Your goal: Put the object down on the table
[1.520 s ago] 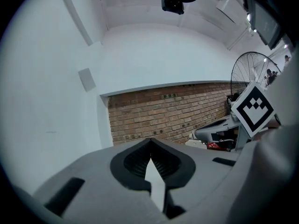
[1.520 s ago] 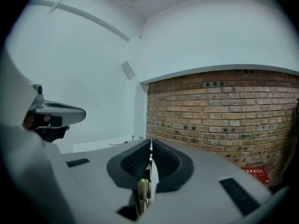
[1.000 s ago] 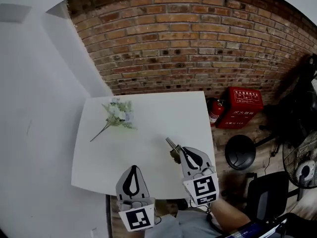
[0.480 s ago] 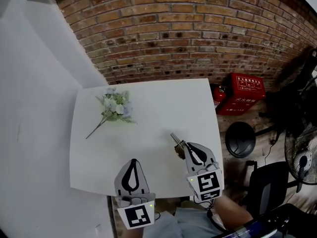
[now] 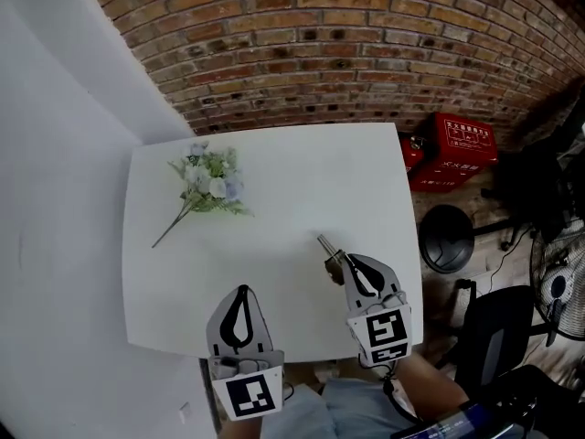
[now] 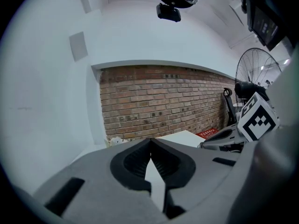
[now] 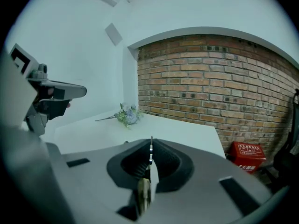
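Both grippers are the same build tbh: the left gripper (image 5: 242, 293) and right gripper (image 5: 347, 263) have matte grey plastic shells that taper to a point, with a black teardrop-shaped cutout down the middle. Up close, the pads (image 6: 135, 160) lining that cutout are black and ribbed, and there are dark rectangular slots (image 7: 232, 189) sunk into the grey. Each one carries a white cube at the back, left cube (image 5: 249, 396) and right cube (image 5: 384, 334), printed with black square markers. The person's clothing (image 5: 334, 414) looks light blue-grey; can't tell what garment it is.
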`<action>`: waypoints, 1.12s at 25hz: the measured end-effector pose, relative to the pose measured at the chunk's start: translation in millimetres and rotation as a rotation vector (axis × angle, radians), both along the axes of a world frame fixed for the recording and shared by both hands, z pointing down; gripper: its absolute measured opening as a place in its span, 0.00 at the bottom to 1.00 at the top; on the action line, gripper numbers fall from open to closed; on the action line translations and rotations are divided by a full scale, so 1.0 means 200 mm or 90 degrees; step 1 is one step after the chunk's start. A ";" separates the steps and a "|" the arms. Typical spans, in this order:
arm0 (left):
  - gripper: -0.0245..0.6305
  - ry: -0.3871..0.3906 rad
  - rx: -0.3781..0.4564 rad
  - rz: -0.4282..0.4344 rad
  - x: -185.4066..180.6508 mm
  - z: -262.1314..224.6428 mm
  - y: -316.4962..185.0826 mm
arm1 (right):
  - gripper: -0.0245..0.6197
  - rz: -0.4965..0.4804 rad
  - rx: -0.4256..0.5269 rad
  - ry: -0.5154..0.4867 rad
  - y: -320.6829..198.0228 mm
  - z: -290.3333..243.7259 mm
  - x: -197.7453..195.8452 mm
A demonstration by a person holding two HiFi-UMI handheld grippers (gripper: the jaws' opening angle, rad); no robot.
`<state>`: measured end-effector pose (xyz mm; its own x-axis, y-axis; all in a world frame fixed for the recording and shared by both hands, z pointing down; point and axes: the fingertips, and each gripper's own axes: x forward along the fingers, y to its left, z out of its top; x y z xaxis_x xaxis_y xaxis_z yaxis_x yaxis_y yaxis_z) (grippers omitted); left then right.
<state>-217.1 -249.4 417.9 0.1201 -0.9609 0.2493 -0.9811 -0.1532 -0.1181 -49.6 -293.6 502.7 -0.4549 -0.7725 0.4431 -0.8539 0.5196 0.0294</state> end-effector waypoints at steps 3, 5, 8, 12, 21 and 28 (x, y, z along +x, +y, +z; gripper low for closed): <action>0.05 -0.001 -0.013 0.005 -0.01 0.05 -0.02 | 0.06 0.005 -0.009 0.001 -0.02 0.05 -0.01; 0.05 0.000 -0.020 0.007 -0.02 0.08 -0.03 | 0.06 0.007 -0.015 0.003 -0.02 0.08 -0.02; 0.05 0.002 -0.033 0.009 -0.03 0.12 -0.05 | 0.06 0.010 -0.021 0.005 -0.03 0.12 -0.02; 0.05 0.004 -0.041 0.006 -0.05 0.16 -0.07 | 0.06 0.011 -0.028 0.006 -0.03 0.16 -0.03; 0.05 0.008 -0.054 0.003 -0.09 0.23 -0.07 | 0.07 0.012 -0.022 0.008 -0.02 0.20 -0.05; 0.05 0.013 -0.060 0.002 -0.11 0.25 -0.06 | 0.07 0.011 -0.028 0.014 0.01 0.23 -0.06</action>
<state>-239.0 -260.9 467.3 0.1289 -0.9332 0.3356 -0.9827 -0.1655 -0.0828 -61.9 -292.4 548.0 -0.4308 -0.7603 0.4861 -0.8625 0.5053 0.0260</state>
